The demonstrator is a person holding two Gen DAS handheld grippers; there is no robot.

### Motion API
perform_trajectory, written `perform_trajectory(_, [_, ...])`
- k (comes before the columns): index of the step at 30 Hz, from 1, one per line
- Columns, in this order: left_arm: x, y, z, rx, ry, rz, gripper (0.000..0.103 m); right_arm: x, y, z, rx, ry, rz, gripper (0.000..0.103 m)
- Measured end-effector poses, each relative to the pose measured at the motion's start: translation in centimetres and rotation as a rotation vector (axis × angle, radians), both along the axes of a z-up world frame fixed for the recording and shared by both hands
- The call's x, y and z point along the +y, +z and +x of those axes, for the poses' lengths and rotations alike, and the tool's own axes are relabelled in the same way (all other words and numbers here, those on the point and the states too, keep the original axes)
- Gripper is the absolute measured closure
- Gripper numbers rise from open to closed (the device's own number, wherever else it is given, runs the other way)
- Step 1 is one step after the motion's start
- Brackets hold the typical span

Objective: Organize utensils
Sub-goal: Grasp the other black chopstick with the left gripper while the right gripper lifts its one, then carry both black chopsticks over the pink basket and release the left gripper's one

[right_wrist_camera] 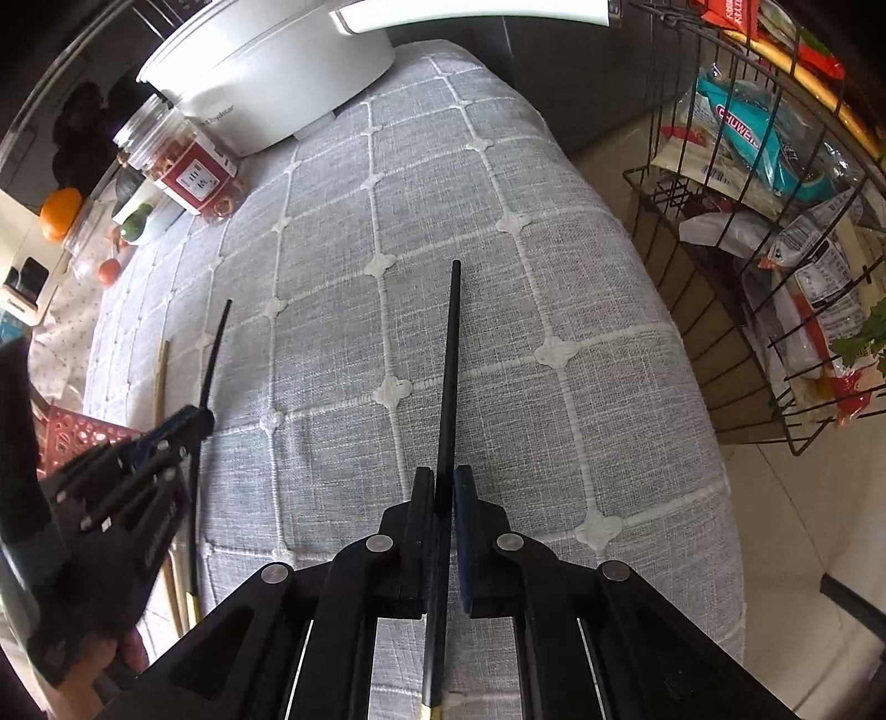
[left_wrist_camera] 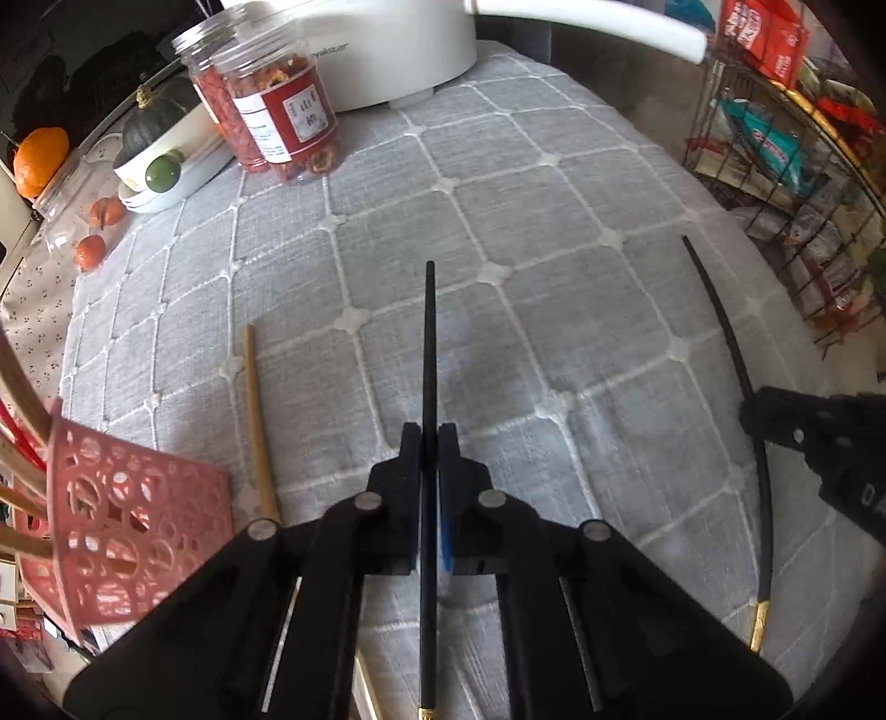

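Observation:
In the left wrist view my left gripper [left_wrist_camera: 429, 435] is shut on a black chopstick [left_wrist_camera: 429, 343] that points away over the grey checked tablecloth [left_wrist_camera: 554, 277]. A wooden chopstick [left_wrist_camera: 257, 421] lies on the cloth just left of it. A pink openwork basket [left_wrist_camera: 127, 526] with wooden sticks in it stands at the lower left. At the right edge my right gripper [left_wrist_camera: 750, 401] grips a second black chopstick [left_wrist_camera: 720, 327]. In the right wrist view that right gripper [right_wrist_camera: 443, 482] is shut on its black chopstick [right_wrist_camera: 449, 360]. The left gripper [right_wrist_camera: 205, 415] shows at the left, beside the basket [right_wrist_camera: 72, 437].
Two clear jars with red labels [left_wrist_camera: 288, 122], a white appliance [left_wrist_camera: 387, 50] and stacked white dishes holding a dark green squash [left_wrist_camera: 155, 116] crowd the far left of the table. Oranges [left_wrist_camera: 41, 160] lie beyond. A black wire rack of snack packets [right_wrist_camera: 775, 221] stands off the table's right edge.

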State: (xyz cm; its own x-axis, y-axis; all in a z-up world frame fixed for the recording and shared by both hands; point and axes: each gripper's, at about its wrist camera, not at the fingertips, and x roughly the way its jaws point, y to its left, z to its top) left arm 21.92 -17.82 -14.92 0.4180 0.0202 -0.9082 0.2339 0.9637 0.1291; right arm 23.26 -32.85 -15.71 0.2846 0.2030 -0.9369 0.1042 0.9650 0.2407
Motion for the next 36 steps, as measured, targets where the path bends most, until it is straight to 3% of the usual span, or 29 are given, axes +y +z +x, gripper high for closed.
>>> perform_trajectory(8, [-0.5, 5.9, -7.6, -0.114, -0.122, -0.128, 0.096, -0.1, 3.9, -2.9, -0.099, -0.033, 0.031, 0.096])
perform_trajectory(20, [6.6, 13.0, -15.3, -0.336, -0.145, -0.299, 0.096, 3.8, 10.3, -8.3, -0.325, 0.005, -0.022, 0.096])
perform_trajectory(26, [10.5, 15.5, -16.1, -0.432, -0.108, -0.406, 0.097, 5.7, 13.6, -10.7, -0.451, 0.037, -0.011, 0.097])
perform_trajectory(36, [16.3, 20.1, -15.9, -0.639, 0.016, -0.456, 0.097, 10.2, 18.5, -11.3, -0.615, 0.120, 0.053, 0.097])
